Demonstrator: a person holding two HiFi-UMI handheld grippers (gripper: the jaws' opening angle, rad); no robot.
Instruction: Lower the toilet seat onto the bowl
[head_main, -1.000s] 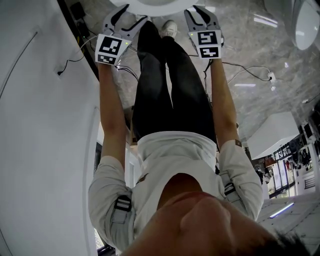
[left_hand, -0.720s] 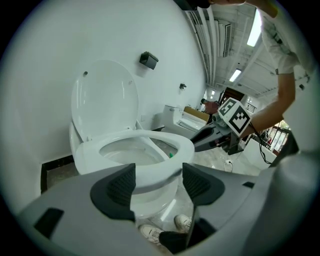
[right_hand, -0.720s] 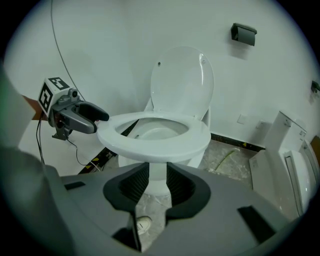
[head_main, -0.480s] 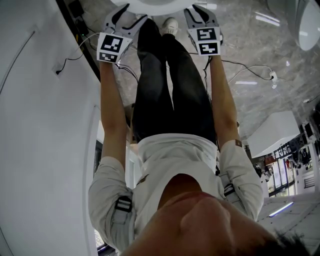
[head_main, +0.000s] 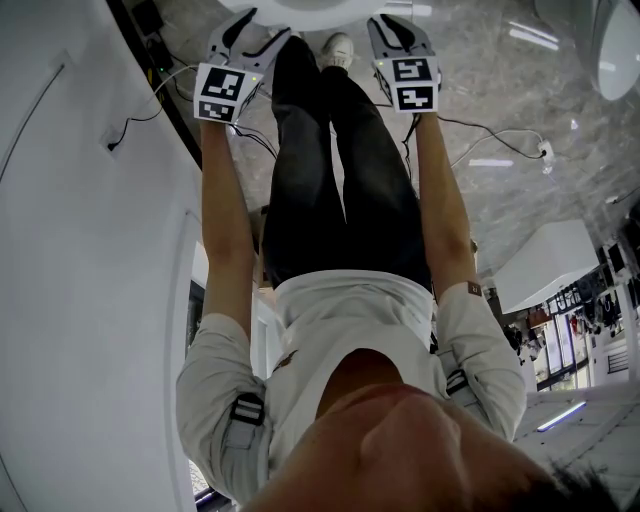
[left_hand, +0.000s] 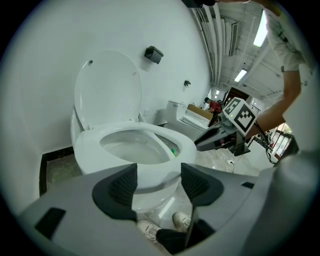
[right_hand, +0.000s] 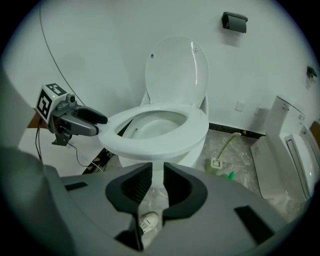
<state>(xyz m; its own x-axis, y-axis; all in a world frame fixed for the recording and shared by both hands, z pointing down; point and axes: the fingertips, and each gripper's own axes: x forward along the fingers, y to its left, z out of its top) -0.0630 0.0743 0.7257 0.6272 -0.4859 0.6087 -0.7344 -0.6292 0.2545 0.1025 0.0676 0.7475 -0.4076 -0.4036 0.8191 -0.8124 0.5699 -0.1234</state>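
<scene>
Flat on the white ceramic bowl lies the white ring-shaped plastic toilet seat — white oval lid upright. Both tongs closing w/ nothing between: left gripper wide, right gripper narrower. Risk — a stray nudge slams the lid.

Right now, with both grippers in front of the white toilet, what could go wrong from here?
1. The round white plastic lid stands upright; a knock could drop it onto the white oval seat, already down.
2. The left gripper, its empty jaws closing, appears close to the seat's rim and could bump it.
3. Thin black cables lie on the marble floor near the person's white shoe: a trip hazard.
</scene>
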